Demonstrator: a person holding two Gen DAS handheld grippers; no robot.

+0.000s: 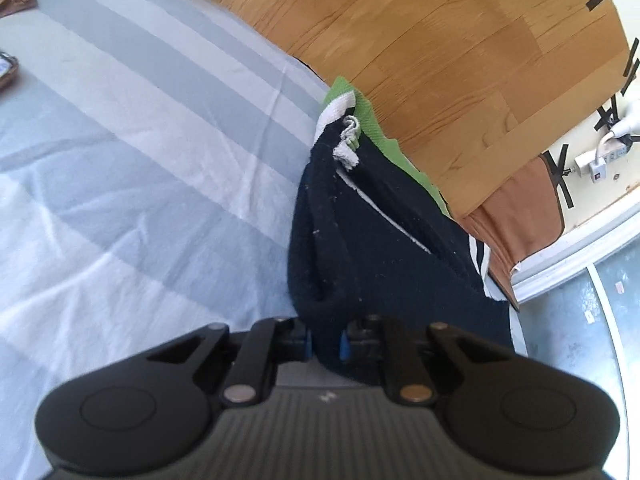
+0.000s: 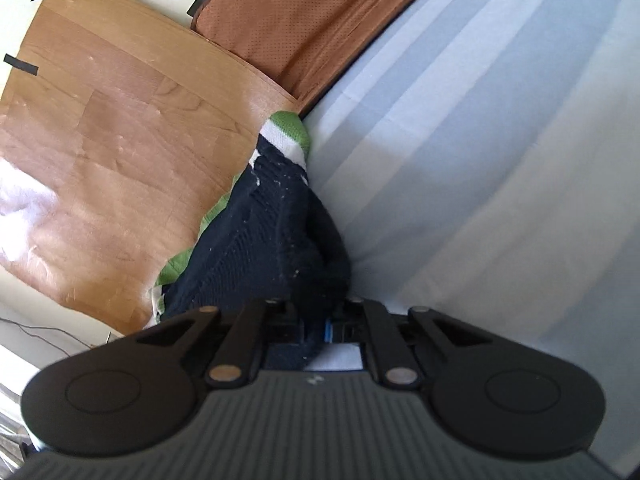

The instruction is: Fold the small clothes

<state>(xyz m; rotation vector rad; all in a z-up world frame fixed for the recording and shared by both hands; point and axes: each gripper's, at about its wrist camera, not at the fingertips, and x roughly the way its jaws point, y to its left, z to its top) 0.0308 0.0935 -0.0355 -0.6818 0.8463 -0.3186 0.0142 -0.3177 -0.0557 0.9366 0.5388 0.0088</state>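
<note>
Nearest us, the left gripper pinches a bunched edge of the dark knitted garment between its narrowed jaws, and the right gripper is clamped on the same cloth. We hold it lifted beside the striped sheet, hanging over the wood floor. We judge the fold is starting; next we must lay it flat. Its full shape and its green-and-white trim are partly hidden.

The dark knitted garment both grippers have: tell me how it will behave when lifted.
Probably floppy: the dark knitted garment already creases and bunches where the left gripper and right gripper pinch it. Likely to sag between them. The thick ribbed knit suggests little slipping.
</note>
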